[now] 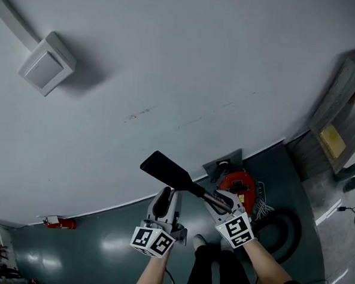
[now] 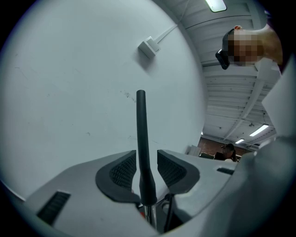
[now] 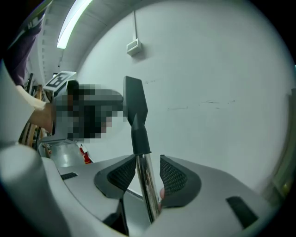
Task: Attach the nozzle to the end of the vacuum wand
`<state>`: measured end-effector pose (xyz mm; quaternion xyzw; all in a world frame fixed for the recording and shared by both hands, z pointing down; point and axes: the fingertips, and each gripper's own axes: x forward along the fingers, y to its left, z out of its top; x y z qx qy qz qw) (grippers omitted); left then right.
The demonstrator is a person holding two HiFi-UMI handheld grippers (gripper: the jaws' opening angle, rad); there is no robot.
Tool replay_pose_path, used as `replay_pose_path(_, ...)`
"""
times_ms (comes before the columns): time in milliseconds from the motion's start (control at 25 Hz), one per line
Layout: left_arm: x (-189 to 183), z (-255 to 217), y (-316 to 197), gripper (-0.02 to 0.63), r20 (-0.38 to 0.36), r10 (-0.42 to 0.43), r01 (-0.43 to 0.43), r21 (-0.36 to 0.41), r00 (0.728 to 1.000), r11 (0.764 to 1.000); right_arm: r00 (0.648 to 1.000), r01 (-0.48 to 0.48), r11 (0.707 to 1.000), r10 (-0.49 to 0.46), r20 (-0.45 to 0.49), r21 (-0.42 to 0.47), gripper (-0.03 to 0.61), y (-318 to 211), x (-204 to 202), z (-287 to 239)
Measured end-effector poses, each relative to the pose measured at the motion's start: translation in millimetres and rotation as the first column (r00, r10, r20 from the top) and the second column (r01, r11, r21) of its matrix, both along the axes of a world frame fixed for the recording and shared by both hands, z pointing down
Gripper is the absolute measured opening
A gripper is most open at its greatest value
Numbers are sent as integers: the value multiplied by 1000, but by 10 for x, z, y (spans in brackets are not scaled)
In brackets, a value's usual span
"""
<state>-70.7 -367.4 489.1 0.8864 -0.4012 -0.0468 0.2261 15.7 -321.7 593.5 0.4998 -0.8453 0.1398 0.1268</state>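
Observation:
The black flat nozzle (image 1: pixel 164 169) sits on the end of the chrome vacuum wand (image 1: pixel 213 200), raised slantwise in front of a pale wall. My right gripper (image 1: pixel 220 202) is shut on the chrome tube just below the nozzle's collar; in the right gripper view the wand (image 3: pixel 147 185) runs up between the pads to the nozzle (image 3: pixel 135 109). My left gripper (image 1: pixel 165 199) stands open around the nozzle's neck. In the left gripper view the nozzle (image 2: pixel 141 134) shows edge-on, with a gap to each pad of the left gripper (image 2: pixel 147 169).
A red vacuum body (image 1: pixel 237 187) and its black hose (image 1: pixel 286 232) lie on the dark green floor below right. A white wall box (image 1: pixel 46 63) hangs upper left, a red extinguisher (image 1: pixel 61 223) stands at the wall's foot, and a wooden cabinet (image 1: pixel 337 127) is at right.

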Motion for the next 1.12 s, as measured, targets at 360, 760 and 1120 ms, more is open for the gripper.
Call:
replay_pose_path(360, -12, -430, 371, 43, 93, 45, -54, 88, 995, 995, 984, -53, 999, 53, 173, -4, 73, 247, 46, -616)
replay_pose_path(760, -103, -897, 611, 5, 122, 41, -55, 120, 992, 991, 927, -101, 994, 83, 366, 30, 18, 334, -91, -1340)
replay_pose_path(1120, -145, -1096, 688, 3, 117, 73, -86, 110, 990, 990, 873, -107, 994, 75, 482, 38, 17, 325, -192, -1775)
